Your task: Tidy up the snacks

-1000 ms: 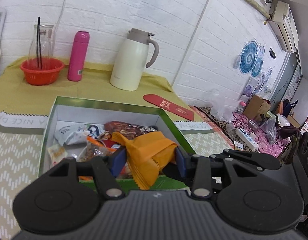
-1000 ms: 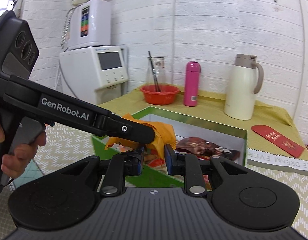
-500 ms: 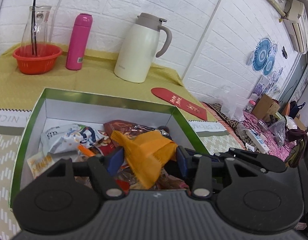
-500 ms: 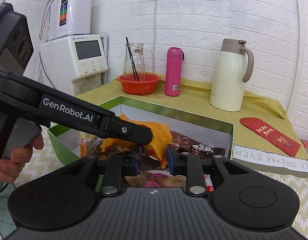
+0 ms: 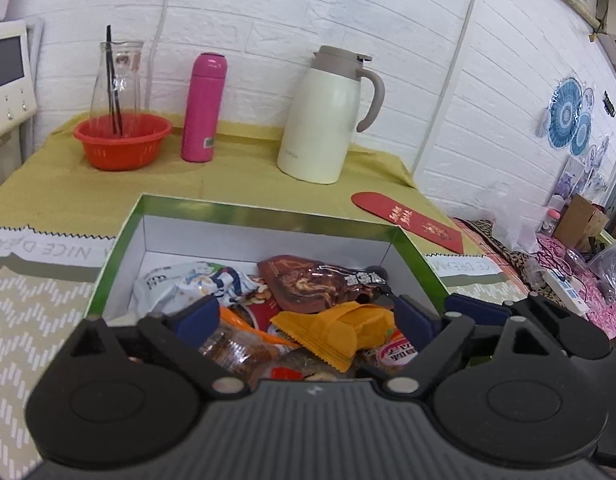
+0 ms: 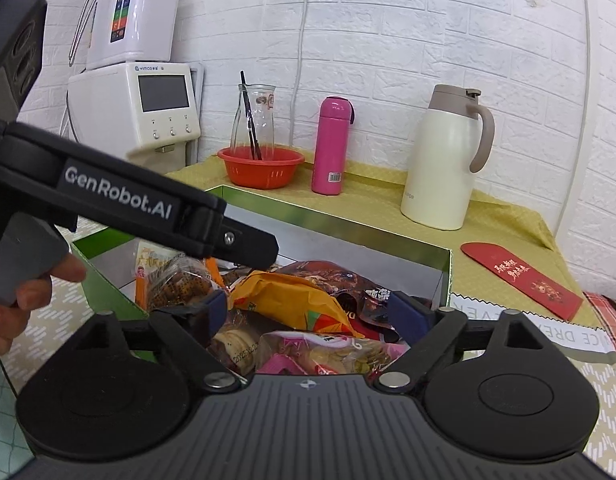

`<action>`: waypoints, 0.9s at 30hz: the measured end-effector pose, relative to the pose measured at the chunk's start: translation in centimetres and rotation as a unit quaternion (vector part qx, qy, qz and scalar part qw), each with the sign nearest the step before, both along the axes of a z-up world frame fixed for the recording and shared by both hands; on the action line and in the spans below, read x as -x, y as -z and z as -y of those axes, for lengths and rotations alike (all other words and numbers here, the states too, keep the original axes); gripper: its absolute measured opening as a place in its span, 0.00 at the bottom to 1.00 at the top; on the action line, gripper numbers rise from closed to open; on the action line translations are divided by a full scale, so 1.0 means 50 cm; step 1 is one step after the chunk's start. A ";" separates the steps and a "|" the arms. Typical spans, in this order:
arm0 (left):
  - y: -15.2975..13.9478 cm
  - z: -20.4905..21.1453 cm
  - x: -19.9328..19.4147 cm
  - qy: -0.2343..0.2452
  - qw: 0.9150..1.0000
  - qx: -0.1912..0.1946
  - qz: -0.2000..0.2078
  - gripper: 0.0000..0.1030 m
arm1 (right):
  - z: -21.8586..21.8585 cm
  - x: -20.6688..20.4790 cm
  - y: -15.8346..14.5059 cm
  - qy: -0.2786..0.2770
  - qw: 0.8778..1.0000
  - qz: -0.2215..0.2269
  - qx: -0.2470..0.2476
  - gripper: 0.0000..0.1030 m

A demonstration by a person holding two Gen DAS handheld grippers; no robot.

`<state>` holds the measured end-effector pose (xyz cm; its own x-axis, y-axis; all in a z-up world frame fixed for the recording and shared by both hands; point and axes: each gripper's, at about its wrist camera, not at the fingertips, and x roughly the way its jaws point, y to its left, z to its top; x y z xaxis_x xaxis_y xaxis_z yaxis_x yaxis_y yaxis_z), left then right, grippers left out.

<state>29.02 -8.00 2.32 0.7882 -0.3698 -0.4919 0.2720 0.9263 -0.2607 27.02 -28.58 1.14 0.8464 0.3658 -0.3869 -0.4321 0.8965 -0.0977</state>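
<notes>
Now both the left gripper (image 5: 308, 316) and right gripper (image 6: 308, 310) are opening wide, pads clear of the orange snack packet (image 5: 336, 330), which a second ago they pinched; it lies dropped among the snacks in the green box (image 5: 267, 210)

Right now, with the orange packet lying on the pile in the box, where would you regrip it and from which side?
Probably the crimped zigzag end of the orange packet, nearest the left gripper. That flat seam sticks out clear of the other snacks, so pads can close across it. Come from above and the near side; the green box wall blocks a level approach. Both grippers' jaws are opening, off the packet.
</notes>
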 end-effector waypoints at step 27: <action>-0.082 -0.053 0.377 -0.036 0.991 -0.119 0.040 0.86 | 0.078 0.343 -0.127 0.054 0.998 -0.011 0.005 1.00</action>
